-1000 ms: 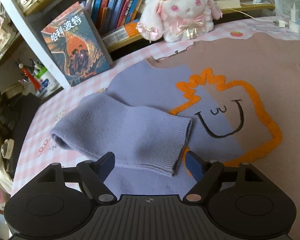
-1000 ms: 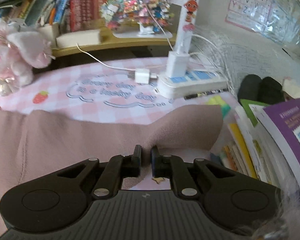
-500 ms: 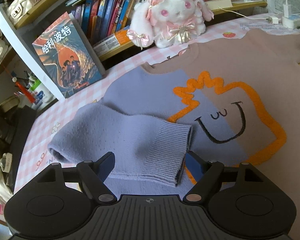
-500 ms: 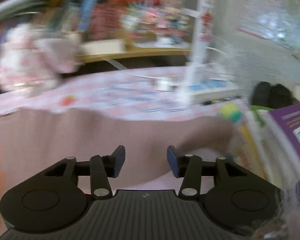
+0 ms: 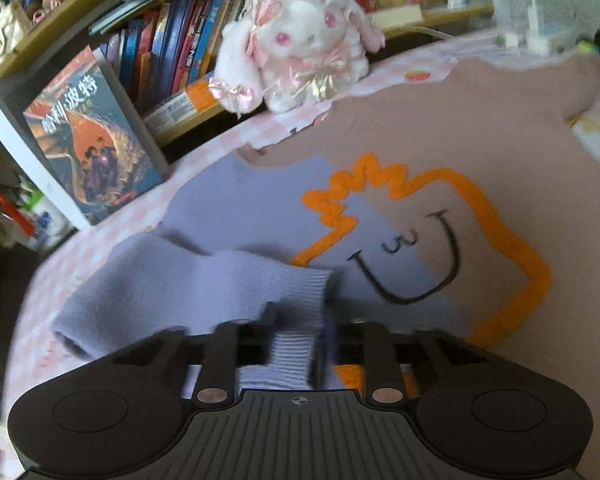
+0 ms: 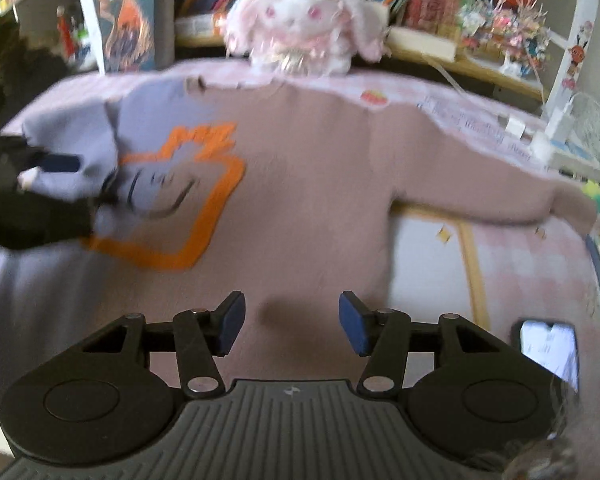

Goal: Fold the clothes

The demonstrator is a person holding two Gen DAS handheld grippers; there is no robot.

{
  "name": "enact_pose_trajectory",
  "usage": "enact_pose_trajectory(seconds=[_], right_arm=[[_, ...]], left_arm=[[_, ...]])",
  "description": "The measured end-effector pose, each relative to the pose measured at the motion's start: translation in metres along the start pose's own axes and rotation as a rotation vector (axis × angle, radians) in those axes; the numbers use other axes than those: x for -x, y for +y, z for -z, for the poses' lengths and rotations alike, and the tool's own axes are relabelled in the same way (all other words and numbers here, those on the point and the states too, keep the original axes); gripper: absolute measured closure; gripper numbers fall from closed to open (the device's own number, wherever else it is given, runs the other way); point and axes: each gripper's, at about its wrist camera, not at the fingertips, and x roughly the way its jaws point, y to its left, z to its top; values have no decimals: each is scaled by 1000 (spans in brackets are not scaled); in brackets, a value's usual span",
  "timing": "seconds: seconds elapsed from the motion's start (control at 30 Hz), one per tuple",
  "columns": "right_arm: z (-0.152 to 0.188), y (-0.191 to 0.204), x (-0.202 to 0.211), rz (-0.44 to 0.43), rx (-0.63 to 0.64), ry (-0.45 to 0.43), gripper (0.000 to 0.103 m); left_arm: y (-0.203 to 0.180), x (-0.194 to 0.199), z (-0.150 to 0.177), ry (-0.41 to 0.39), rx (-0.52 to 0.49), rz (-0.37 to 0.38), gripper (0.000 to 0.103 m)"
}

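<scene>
One sweater, half lilac and half dusty pink with an orange outline and a smiling face, spread flat on the pink checked table cover in the left wrist view. Lilac sleeve already laid across the chest, ribbed cuff at six o'clock between the fingers of the left gripper, which look closed on it (motion blur, so a judgement). Best to pinch only the cuff layer, lift a little, and lay the sleeve straight without dragging the body beneath. One white plush rabbit at twelve o'clock, one upright book at ten o'clock.

Right wrist view: right gripper spread wide and empty, hovering over the pink lower body of the sweater. One pink sleeve stretched out toward three o'clock, not yet folded. One phone at four o'clock, one power strip at two o'clock. Two grippers in all, two sleeves.
</scene>
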Motion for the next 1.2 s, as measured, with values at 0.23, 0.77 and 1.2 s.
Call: enact_pose_trajectory(seconds=[0.23,0.77,1.2], right_arm=[[10,16,-7,53,-64,64,53],[4,37,-10,128,-124,83,53],[-1,43,-13,148,-118,81,55]], left_arm=[[149,24,21,-116,448,43,98],[380,18,41,-86,616,-260,99],[299,45,76,-25,605,-171,34]])
